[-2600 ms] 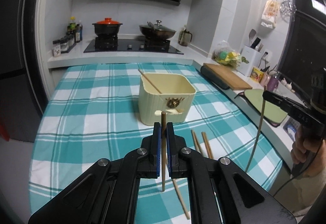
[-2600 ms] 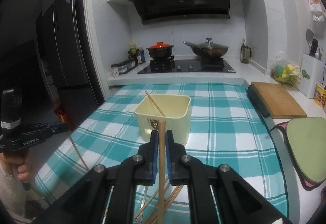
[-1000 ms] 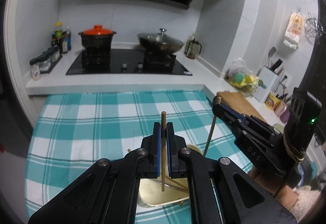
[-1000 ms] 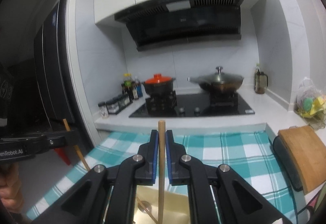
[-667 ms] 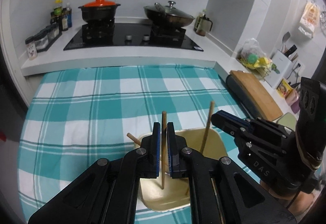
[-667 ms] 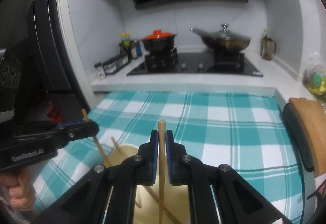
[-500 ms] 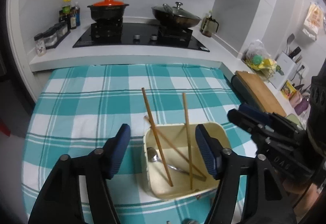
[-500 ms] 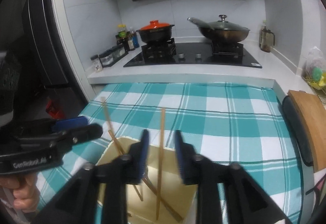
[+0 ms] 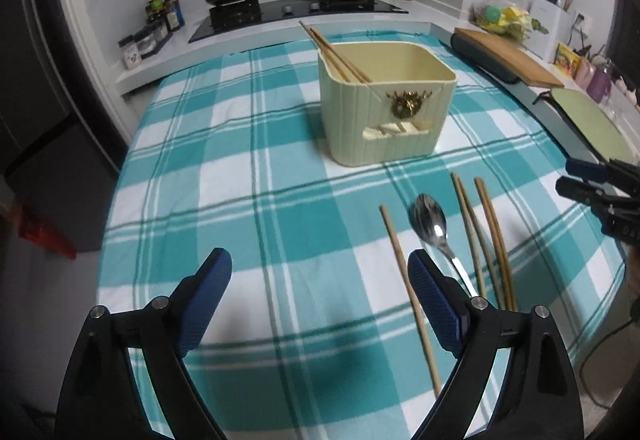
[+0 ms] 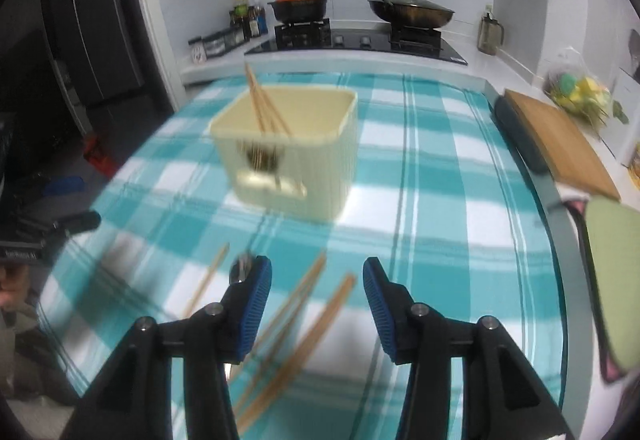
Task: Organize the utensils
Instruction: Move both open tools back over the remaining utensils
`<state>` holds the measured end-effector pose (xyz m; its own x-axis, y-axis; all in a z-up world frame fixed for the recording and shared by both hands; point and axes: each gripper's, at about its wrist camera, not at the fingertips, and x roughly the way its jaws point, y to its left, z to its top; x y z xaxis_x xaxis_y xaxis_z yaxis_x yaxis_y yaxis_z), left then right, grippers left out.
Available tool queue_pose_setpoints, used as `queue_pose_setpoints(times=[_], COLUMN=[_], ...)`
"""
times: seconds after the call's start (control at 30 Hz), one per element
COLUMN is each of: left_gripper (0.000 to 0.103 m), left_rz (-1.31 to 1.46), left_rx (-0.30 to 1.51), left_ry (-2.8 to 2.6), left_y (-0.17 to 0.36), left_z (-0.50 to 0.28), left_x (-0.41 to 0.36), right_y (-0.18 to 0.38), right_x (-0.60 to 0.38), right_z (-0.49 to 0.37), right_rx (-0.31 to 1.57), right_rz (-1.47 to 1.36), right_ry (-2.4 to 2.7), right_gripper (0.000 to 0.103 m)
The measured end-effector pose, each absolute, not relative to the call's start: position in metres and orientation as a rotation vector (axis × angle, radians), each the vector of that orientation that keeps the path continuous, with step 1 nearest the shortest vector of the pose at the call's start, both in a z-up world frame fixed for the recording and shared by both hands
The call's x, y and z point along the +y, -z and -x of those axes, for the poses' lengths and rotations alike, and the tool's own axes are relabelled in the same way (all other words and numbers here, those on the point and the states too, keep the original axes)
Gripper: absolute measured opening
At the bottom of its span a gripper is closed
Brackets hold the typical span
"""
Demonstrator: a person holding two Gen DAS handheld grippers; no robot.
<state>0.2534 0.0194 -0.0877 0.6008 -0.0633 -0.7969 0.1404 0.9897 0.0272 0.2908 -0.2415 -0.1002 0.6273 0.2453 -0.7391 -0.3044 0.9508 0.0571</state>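
Both grippers empty, jaws opening
Left gripper [image 9: 320,280], right gripper [image 10: 316,282]: loose wooden chopsticks [image 9: 408,292] below, cream plastic utensil box [image 9: 386,101] ahead.

Readable text is scarce: white letters, approx "DA", cut off by the frame edge, on the right hand-held gripper [image 9: 600,187] seen from the left wrist cam. The left hand-held gripper [image 10: 60,224] in the right wrist cam carries a white label, too blurred to read. Nothing else legible.
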Motion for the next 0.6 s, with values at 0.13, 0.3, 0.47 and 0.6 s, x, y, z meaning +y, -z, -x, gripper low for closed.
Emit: queue_pose_setpoints(times=[0.13, 0.3, 0.47, 0.6], left_gripper=[0.092, 0.093, 0.093, 0.093], left_rz=[-0.037, -0.014, -0.019, -0.017], left_rx=[0.901, 0.867, 0.871, 0.875], left_ry=[0.102, 0.077, 0.064, 0.055], left_y=[0.097, 0.107, 0.118, 0.123], left_z=[-0.218, -0.196, -0.185, -0.183], left_x=[0.007, -0.009, -0.016, -0.015], right_y=[0.116, 0.114, 0.128, 0.143], right_x=[-0.243, -0.244, -0.245, -0.249], right_z=[-0.236, -0.196, -0.176, -0.165], right_rx=[0.809, 0.736, 0.73, 0.744], right_rz=[0.056, -0.003, -0.01, -0.023], right_ry=[-0.269, -0.215, -0.18, -0.143], right_gripper=[0.049, 0.048, 0.049, 0.049])
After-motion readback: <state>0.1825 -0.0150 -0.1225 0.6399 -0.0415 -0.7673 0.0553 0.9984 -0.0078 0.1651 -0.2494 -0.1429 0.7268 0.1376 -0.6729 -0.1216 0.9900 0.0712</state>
